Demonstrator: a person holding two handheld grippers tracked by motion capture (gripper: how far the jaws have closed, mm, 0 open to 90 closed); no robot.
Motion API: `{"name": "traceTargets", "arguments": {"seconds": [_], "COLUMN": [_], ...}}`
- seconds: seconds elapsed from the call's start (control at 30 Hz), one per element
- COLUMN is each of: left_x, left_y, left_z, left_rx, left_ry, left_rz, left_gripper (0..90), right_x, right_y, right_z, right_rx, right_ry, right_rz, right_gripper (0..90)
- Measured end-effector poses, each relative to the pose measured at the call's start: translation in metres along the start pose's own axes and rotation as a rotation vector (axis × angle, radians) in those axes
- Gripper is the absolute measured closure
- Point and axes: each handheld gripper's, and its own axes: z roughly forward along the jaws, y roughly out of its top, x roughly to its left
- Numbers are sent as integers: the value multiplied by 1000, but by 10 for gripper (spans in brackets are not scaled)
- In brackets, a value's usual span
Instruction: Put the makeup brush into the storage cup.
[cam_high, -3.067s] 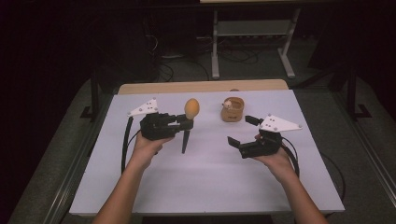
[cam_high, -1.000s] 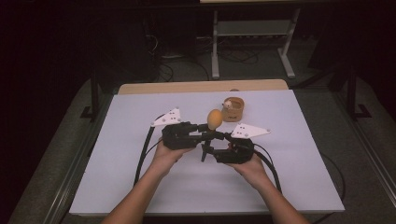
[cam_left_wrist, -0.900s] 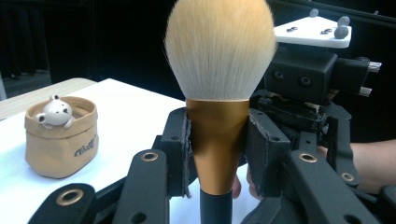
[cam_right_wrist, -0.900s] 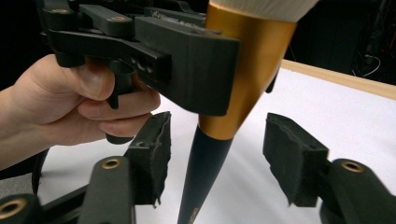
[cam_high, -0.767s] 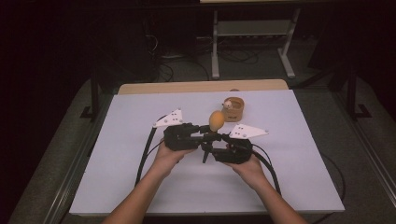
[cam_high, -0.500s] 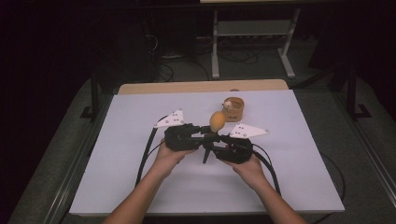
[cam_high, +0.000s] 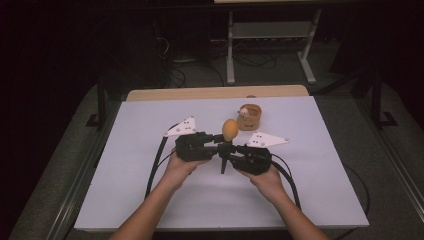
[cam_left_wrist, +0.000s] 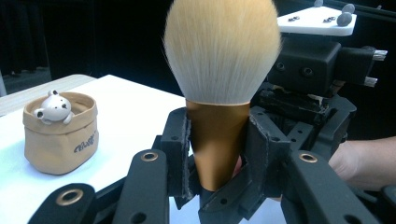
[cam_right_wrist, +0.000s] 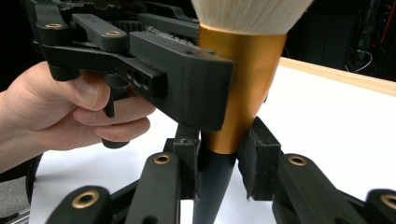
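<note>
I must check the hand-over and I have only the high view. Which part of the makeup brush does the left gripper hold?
Observer: The left gripper clamps its pads on the gold ferrule of the makeup brush, just under the bristles.
Operator: And the right gripper?
Observer: Its pads flank the ferrule's lower end, where the black handle begins; full contact I cannot confirm.
Operator: Is the pot near?
Observer: The tan pot stands apart, with a bear figure on its rim.
</note>
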Motion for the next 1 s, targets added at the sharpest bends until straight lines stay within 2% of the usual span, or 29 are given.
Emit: {"name": "traceTargets", "arguments": {"seconds": [0.4, 0.5, 0.63, 0.77, 1.0], "left_x": [0, 1, 2, 3, 0], "left_y": [-1, 1, 3, 5, 7], "left_z": [1, -2, -6, -11, -23], "left_rx": [17, 31, 19, 35, 56], "left_ry": [26, 35, 41, 46, 73], "left_rz": [10, 36, 30, 42, 38], "left_gripper": [606, 546, 465, 392, 282], "right_x": [-2, -2, -2, -3, -5], "right_y": [-1, -1, -1, -1, -1], "right_z": [0, 0, -1, -2, -3], "right_rx": [24, 26, 26, 29, 37], "right_ry": [-19, -23, -26, -32, -43], "right_rz": [20, 25, 17, 14, 3], "right_gripper": [717, 717, 717, 718, 718]}}
